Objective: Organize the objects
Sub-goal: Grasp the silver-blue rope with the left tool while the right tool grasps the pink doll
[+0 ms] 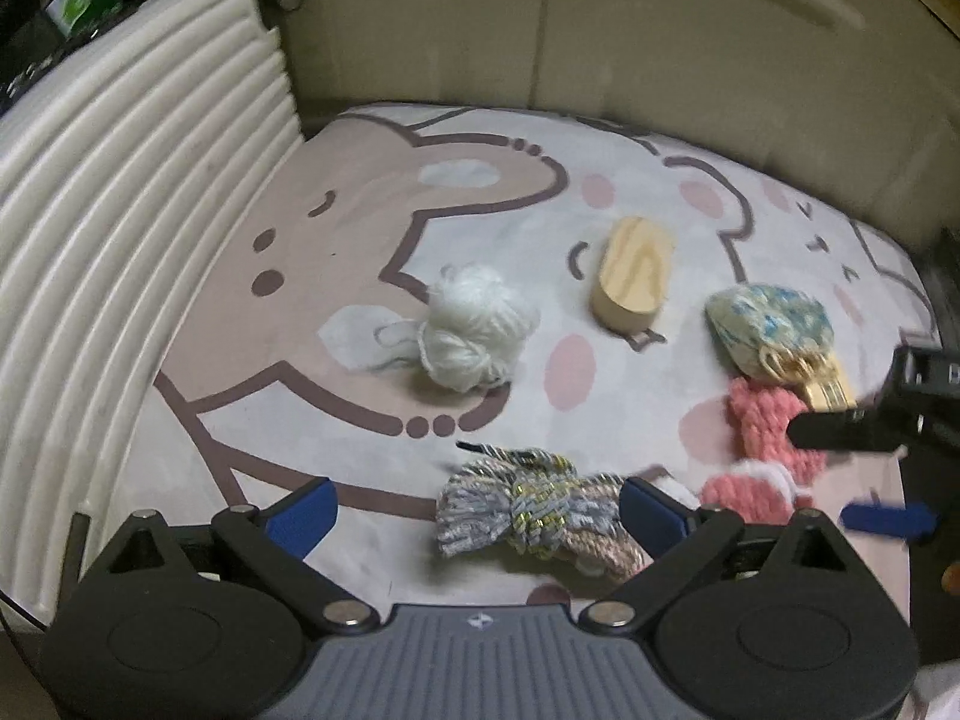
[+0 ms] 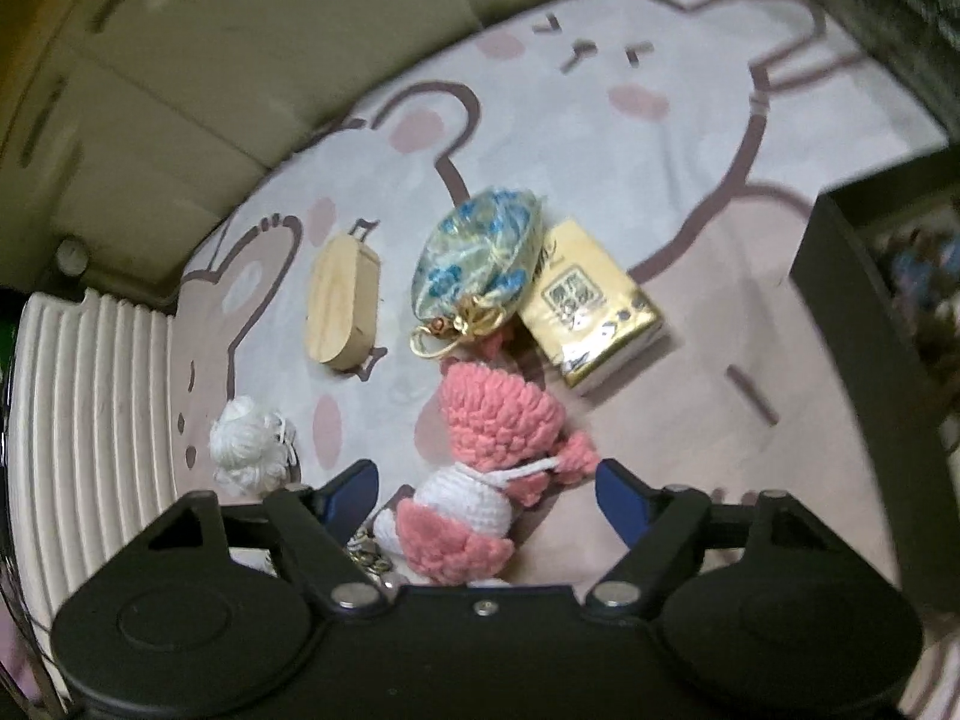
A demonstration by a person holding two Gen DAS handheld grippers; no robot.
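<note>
Nothing is yet being held: the left gripper [image 1: 474, 510] is spread around the mixed yarn bundle [image 1: 528, 519], the right gripper [image 2: 489, 495] around the pink crocheted doll [image 2: 480, 480], on the bear-print mat [image 1: 336, 192].

Left gripper [image 1: 474, 510] — black linkage, blue pads, silver screws, ribbed grey base.

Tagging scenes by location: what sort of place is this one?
Probably a home bedroom or living room floor. A cartoon bear-print mat covers the surface, beside a white ribbed panel and beige cabinet doors; yarn and a crochet doll lie on the mat.
</note>
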